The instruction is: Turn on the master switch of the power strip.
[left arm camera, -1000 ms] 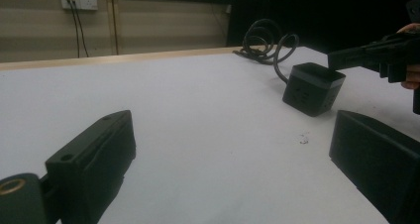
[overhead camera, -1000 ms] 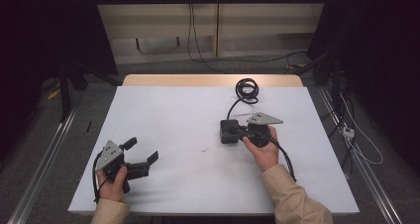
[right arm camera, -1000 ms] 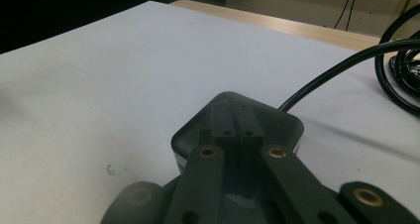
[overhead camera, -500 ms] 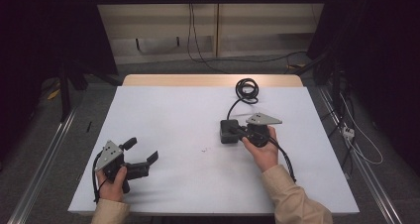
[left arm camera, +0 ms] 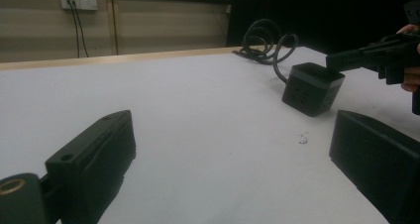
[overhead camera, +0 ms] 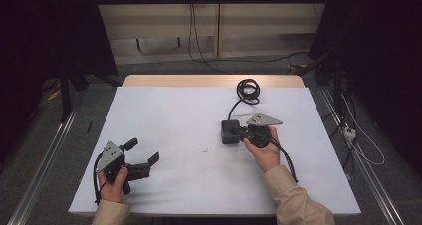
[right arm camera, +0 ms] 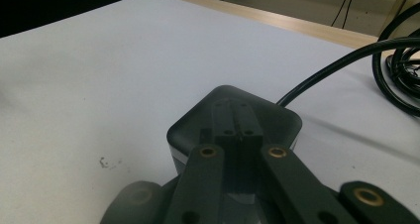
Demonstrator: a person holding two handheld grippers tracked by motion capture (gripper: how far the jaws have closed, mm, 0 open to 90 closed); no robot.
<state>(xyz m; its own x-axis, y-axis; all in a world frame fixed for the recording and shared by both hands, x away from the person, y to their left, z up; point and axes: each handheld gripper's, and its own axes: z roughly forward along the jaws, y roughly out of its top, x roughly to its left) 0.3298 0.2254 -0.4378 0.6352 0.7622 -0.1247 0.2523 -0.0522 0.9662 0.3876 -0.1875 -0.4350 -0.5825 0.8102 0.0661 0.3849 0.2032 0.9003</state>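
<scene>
Two grippers: both mine, at one white table point(overhead camera: 169, 115).
Room: dark, beige wall panels behind.
Right gripper point(overhead camera: 238, 132): jaws closed together, empty, tips resting over the black power cube point(overhead camera: 229, 131).
Left gripper point(overhead camera: 144, 153): jaws wide apart, empty, cube well away.

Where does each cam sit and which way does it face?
High view: above the near table edge, looking forward and down; both forearms, left gripper, right gripper.
Left gripper view: low on the white table, between its open jaws, facing the black cube-shaped power block.
Right gripper view: above its shut jaws resting over that block.
Shared: block, coiled black cable.
</scene>
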